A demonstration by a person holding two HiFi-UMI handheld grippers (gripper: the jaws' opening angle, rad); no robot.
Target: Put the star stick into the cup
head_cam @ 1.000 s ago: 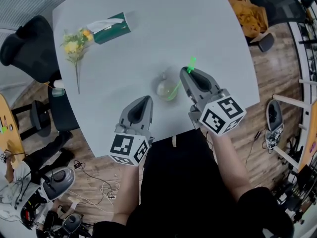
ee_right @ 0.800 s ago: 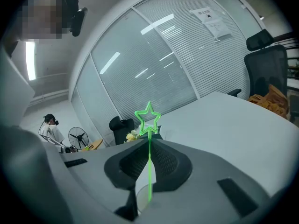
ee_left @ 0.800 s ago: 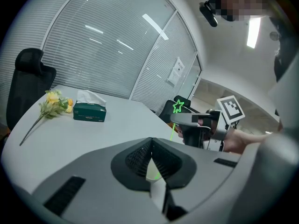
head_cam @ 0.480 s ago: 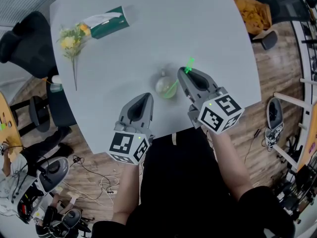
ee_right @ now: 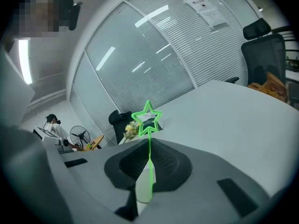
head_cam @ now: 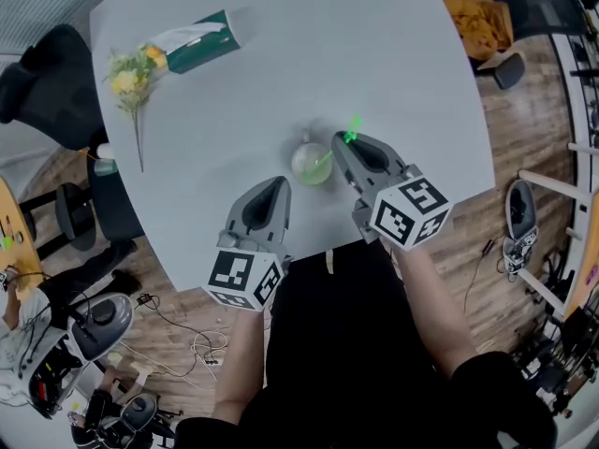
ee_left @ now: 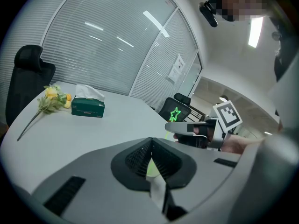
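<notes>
Office meeting room: large white table (head_cam: pixel 309 54), black office chairs (head_cam: pixel 42 87), glass partition (ee_left: pixel 93 45) with blinds.

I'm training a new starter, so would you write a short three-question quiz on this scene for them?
1. True or false: the right gripper has its jaws shut on the star stick.
2. What lies next to the flowers on the table? A) a tissue box B) a kettle C) a plate
3. Fill in the missing word: the jaws of the left gripper are ___, with nothing gripped between them.

Key: 1 true; 2 A; 3 shut.
</notes>
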